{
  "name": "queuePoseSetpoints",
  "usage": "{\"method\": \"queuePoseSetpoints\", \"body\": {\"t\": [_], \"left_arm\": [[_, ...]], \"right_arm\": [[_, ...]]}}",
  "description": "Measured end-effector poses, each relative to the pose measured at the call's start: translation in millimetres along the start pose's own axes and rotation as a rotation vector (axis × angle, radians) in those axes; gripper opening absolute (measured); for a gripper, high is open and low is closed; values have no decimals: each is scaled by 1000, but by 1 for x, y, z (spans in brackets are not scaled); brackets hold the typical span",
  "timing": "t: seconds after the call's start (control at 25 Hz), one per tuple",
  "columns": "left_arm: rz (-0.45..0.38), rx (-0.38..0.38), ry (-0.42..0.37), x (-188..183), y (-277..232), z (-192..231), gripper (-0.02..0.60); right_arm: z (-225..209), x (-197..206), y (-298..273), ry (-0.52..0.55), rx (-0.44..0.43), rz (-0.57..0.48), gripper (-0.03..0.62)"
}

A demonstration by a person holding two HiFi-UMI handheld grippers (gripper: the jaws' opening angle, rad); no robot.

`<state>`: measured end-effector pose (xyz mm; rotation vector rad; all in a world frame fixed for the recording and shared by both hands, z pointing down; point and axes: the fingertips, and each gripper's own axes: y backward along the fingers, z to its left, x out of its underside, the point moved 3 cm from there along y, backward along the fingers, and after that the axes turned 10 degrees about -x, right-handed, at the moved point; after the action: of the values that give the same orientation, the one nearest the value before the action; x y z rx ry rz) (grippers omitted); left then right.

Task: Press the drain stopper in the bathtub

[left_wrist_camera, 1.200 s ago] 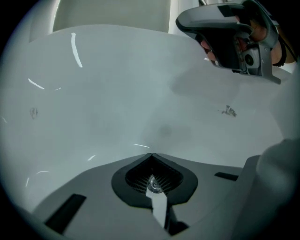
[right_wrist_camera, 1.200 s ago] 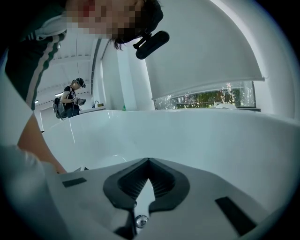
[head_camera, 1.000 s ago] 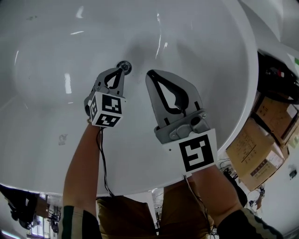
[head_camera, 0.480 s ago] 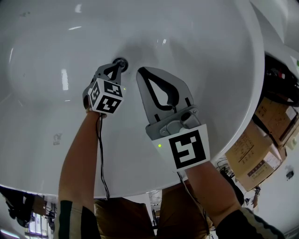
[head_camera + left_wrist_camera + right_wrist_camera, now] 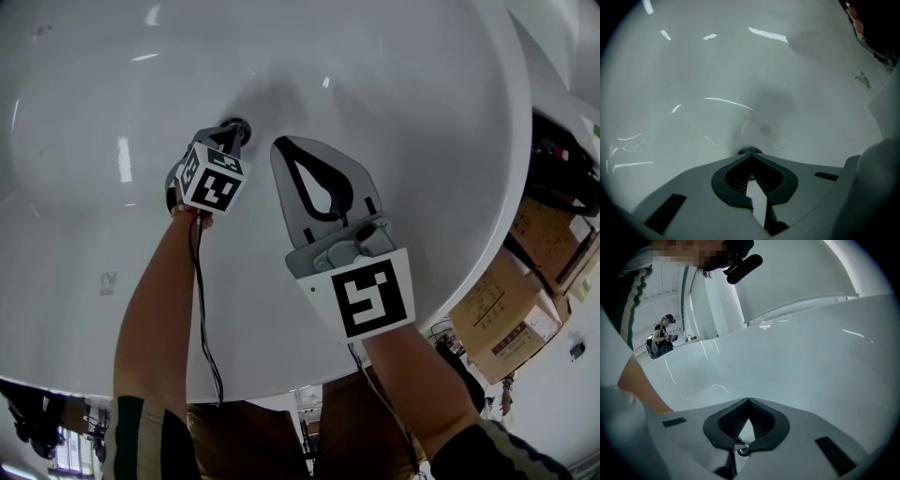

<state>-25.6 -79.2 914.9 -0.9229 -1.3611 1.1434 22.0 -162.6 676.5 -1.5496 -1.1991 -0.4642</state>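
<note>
Mostly, the white bathtub [image 5: 403,122] fills the head view, its far rim cut off by the frame. The right gripper [image 5: 281,143] hangs over bare enamel, jaws closed tip to tip, holding nothing. The left gripper [image 5: 232,134], jaws likewise together and empty, points at the drain stopper [image 5: 749,151]. Only a sliver of its dark rim peeks above the tips, and contact is unclear.

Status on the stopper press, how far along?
Approach looks done: the left gripper, jaws shut, has its tips at the drain stopper on the bathtub floor. In hand: the press itself; whether the stopper has gone down cannot be told. Left: finish the push and lift off. The right gripper, jaws shut and empty, hangs beside it.
</note>
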Motion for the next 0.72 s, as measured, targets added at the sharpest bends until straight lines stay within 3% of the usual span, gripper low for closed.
{"method": "queuePoseSetpoints", "body": {"t": [0.72], "left_arm": [[107,-29,-12,17,-27,-3,9]], "right_arm": [[-4,1,1,-32,34,18,11]]}}
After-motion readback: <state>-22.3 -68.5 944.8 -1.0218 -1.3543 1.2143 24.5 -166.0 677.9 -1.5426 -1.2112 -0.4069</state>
